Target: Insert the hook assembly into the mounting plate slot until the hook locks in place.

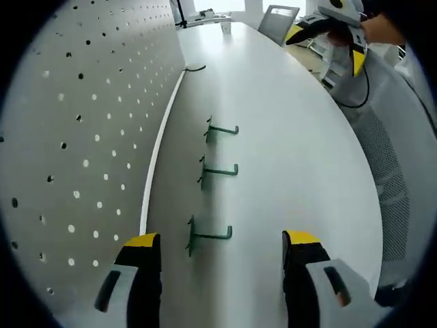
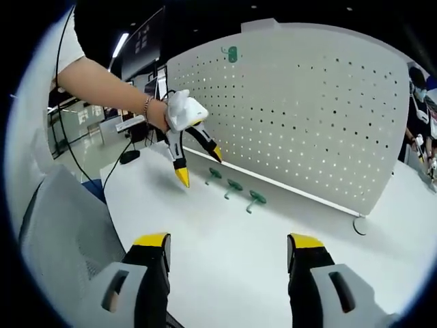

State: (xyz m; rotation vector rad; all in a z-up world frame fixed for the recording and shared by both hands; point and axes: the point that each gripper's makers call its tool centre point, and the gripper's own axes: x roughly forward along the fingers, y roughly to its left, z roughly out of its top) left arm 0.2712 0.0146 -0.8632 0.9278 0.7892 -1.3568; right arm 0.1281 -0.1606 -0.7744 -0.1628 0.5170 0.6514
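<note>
Rising from the bottom of the left gripper view, the left gripper (image 1: pixel 222 256) stands with jaws wide apart and nothing between them, yellow tips over the white counter (image 1: pixel 293 150).

- Nearest hook (image 1: pixel 207 236): green, lying on the counter just beyond the jaws, towards 12 o'clock, hooked end pointing to 3 o'clock.
- Middle hook (image 1: pixel 218 171): same kind, further along the same line.
- Far hook (image 1: pixel 222 130): same kind, furthest of the row; the three lie apart from one another.
- Pegboard (image 1: pixel 82 137): white, perforated, standing upright along the counter's edge at 9 o'clock, beside the hook row.
- Right gripper (image 1: pixel 328 27): seen at 1 o'clock, far off, held in a person's hand (image 1: pixel 382 27).

In the right gripper view, the right gripper (image 2: pixel 229 266) has jaws wide apart and empty above the counter (image 2: pixel 225 273). Beyond, at 12 o'clock, the three hooks (image 2: pixel 235 186) lie at the foot of the pegboard (image 2: pixel 307 109). At 10 o'clock the left gripper (image 2: pixel 199 164) hangs above the counter, jaws spread, tips downward near the hooks without touching them.
</note>
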